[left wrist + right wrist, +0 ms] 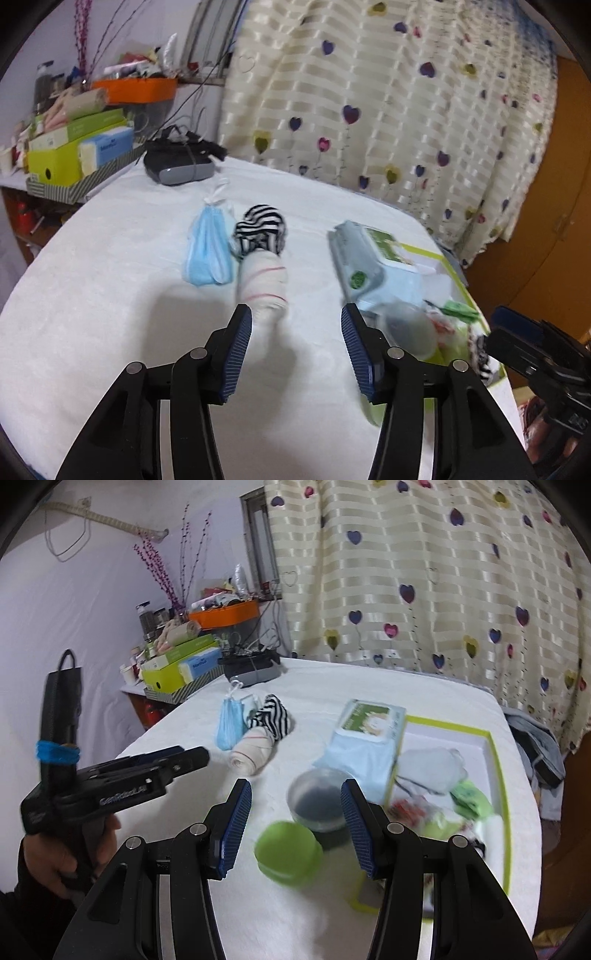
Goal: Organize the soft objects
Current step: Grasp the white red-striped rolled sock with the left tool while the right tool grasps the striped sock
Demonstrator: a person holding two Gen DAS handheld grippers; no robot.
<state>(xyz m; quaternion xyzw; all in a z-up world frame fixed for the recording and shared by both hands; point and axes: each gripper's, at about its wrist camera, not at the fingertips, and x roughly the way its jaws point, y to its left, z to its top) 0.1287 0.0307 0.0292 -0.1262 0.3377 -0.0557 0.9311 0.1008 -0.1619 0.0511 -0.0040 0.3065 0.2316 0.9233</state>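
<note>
The left gripper [296, 310] and right gripper [296, 786] both stand apart, empty — the left one's body reads "GenRobot.AI". On the white-covered bench [110, 277], mid-surface, lie a rolled white sock with red stripes [264, 284], a black-and-white striped sock [260, 230] and a folded blue face mask [208, 251]. A blue wipes pack [364, 738] leans on the green-rimmed white tray [495, 753] at the right edge — its label is unreadable.

Two rolled socks [258, 258], one face mask [208, 254], one wipes pack [369, 258].

"GenRobot.AI" on left claw [192, 758] body
</note>
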